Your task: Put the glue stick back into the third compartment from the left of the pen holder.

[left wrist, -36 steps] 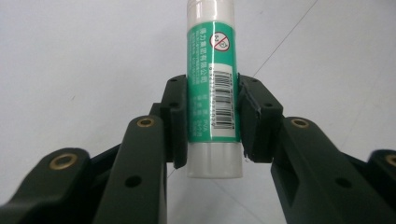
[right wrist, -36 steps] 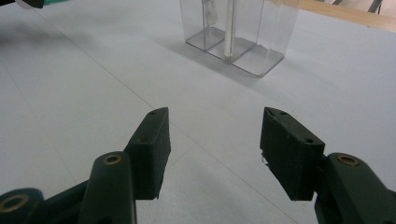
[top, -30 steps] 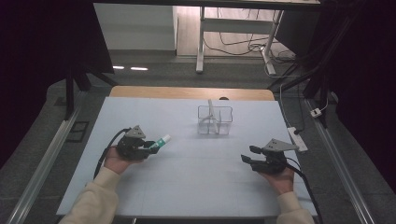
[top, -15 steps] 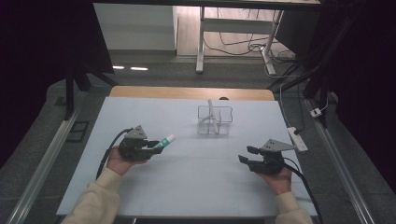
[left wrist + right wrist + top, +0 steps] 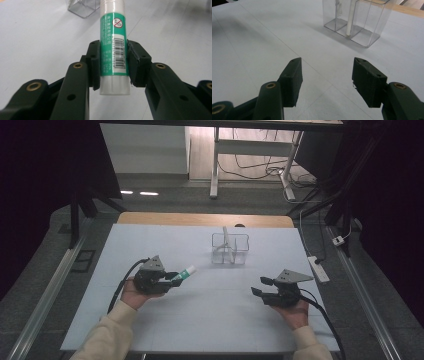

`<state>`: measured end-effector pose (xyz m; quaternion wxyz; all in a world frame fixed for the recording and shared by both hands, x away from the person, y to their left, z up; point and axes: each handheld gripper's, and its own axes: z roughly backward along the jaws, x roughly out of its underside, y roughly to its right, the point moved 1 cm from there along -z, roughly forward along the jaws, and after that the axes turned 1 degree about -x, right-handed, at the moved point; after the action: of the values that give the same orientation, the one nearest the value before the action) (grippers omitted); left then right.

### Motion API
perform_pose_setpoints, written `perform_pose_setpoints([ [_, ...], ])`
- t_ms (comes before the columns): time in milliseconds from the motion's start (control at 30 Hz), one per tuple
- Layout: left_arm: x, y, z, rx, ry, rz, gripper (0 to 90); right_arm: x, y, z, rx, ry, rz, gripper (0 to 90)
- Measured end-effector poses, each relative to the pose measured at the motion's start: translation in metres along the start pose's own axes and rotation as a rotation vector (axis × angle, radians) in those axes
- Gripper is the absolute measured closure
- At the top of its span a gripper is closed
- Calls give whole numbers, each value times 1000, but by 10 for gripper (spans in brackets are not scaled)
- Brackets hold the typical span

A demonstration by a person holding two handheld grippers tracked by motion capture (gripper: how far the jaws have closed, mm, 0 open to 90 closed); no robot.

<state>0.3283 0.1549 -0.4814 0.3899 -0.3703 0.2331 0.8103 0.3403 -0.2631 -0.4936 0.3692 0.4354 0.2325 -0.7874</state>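
Note:
A green-and-white glue stick with a barcode label sits clamped between the pads of my left gripper. From above, that left gripper is at the table's left, the glue stick pointing right and toward the far side. My right gripper rests low at the right side, open with nothing between its fingertips. A clear plastic divided organizer stands at the table's far middle with a white stick leaning in one compartment.
The light blue table mat lies wide and bare between the two hands. A white power strip lies past the table's right edge. A desk frame and cables stand on the floor beyond the far edge.
The right gripper has shifted slightly left and toward the table's middle. The left gripper and its glue stick have kept still.

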Motion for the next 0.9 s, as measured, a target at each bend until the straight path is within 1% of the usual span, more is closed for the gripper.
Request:
perform_pose_setpoints([
  [533,-10,14,-10,29,8,-34,653,-1,-4,-3,-20,-6,-6,403],
  [600,-11,15,-11,32,10,-36,653,-2,-5,-4,-19,-9,-1,402],
  [667,-12,16,-13,35,10,-43,653,-2,-6,-5,-22,-2,-1,401],
  [900,-14,20,-17,42,4,-54,653,-3,-11,-10,-39,-24,7,394],
])
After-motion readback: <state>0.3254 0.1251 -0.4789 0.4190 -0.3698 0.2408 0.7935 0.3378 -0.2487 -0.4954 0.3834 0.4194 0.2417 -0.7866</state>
